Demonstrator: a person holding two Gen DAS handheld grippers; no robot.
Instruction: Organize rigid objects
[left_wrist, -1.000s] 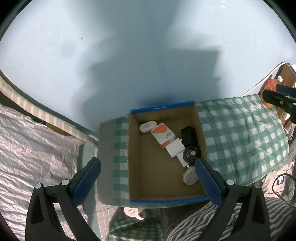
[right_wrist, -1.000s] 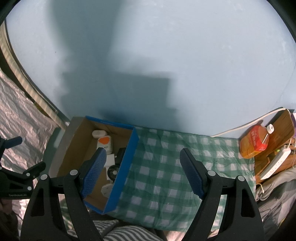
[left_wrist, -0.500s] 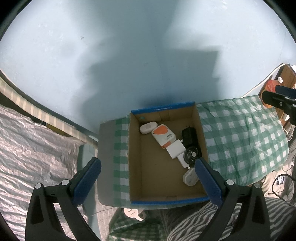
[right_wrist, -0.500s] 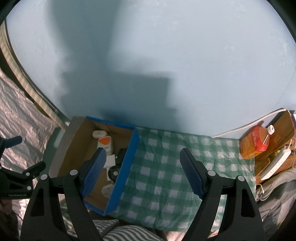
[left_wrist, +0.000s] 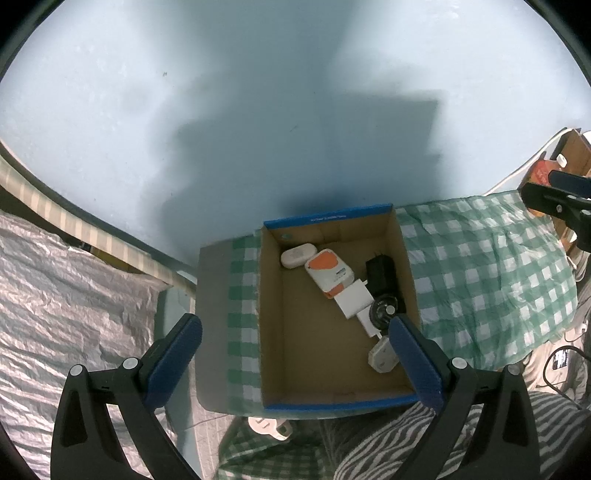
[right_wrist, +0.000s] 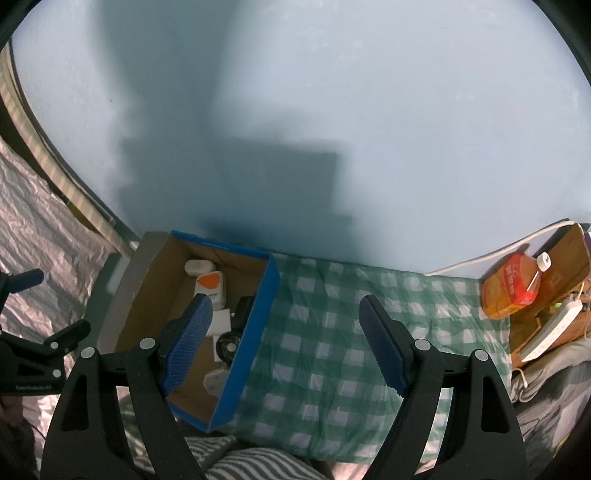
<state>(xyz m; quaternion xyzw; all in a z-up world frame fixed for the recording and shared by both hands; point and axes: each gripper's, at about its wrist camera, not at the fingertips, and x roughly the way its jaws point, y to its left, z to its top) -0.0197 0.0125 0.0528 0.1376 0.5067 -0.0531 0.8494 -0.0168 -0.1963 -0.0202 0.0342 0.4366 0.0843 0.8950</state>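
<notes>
1. While both claws hang wide open and empty, the cardboard box (left_wrist: 334, 400) holds the gadgets (left_wrist: 330, 275)
2. A white plug (left_wrist: 267, 428) lies outside the box's near wall, nearest the left claw (left_wrist: 291, 354); right claw (right_wrist: 288, 343) farther

Hardly any lettering could be read. Small pale print ran along the blue rim of the cardboard box (left_wrist: 327, 219), too fine to make out. The orange-and-white device (left_wrist: 328, 272) in the box bore a small blue mark, illegible. The red label on the orange bottle (right_wrist: 511, 286) carried white characters, too blurred to read. White print on the left gripper (right_wrist: 31, 387) body was also unreadable.
</notes>
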